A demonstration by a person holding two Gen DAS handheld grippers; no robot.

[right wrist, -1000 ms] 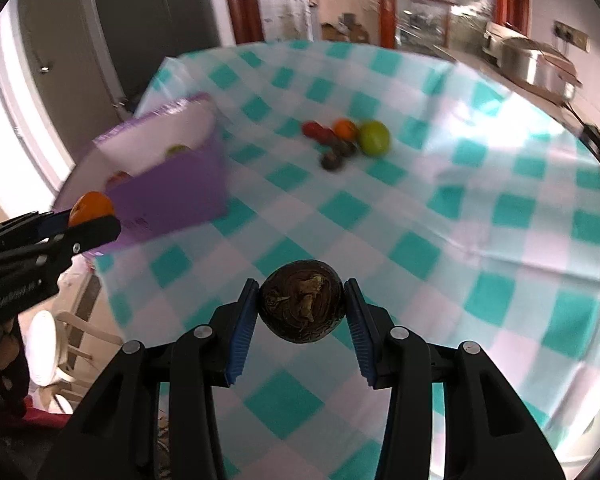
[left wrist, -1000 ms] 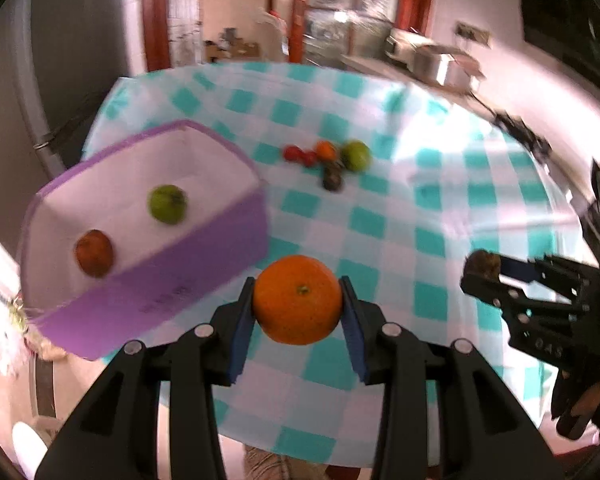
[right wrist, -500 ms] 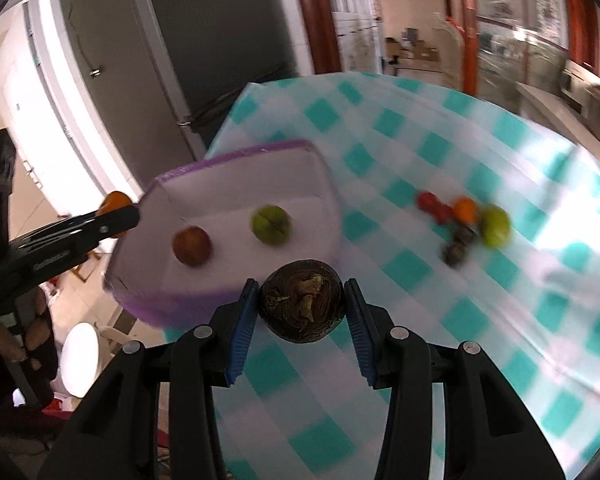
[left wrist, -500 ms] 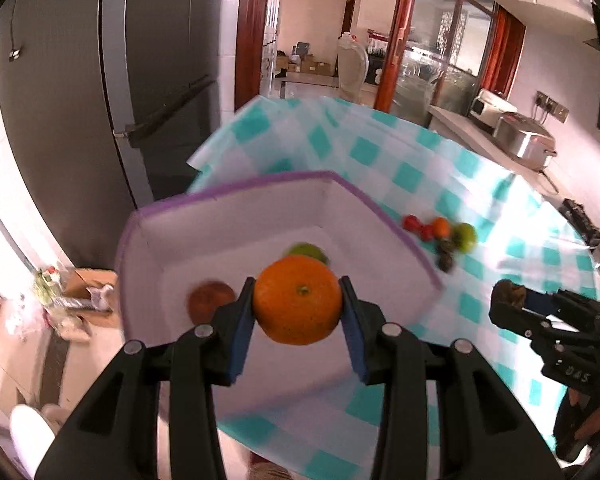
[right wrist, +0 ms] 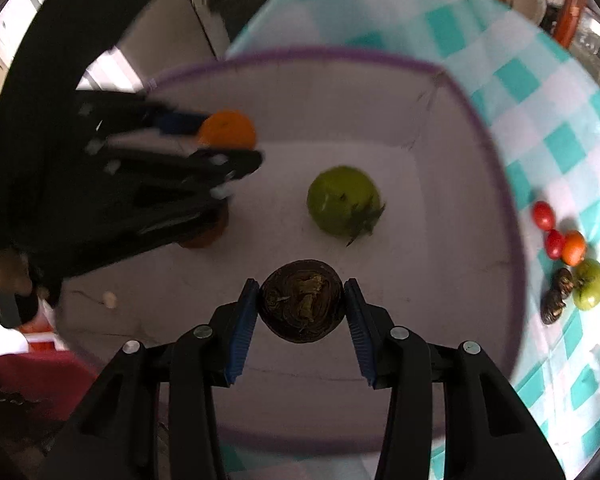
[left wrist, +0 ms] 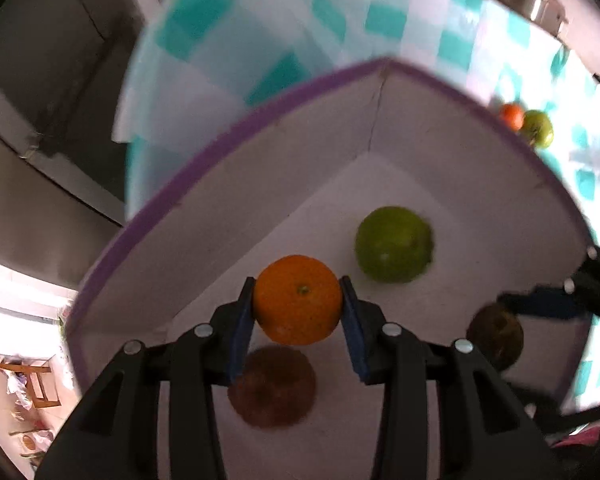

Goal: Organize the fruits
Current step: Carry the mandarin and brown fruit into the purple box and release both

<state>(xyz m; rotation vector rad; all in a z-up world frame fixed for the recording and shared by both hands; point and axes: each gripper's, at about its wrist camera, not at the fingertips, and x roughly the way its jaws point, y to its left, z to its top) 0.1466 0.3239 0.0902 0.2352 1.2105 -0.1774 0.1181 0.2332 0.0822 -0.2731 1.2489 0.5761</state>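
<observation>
Orange: pinched in my left gripper, above the purple box.
Dark fruit: pinched in my right gripper, above the box.

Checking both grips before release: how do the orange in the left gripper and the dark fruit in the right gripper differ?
The orange is bright and smooth-skinned; the dark fruit is brown-black and wrinkled. The left gripper holds the orange nearer the box wall, above a reddish fruit; the right gripper holds its fruit nearer the middle. Both are round, clamped, and over the box.
</observation>
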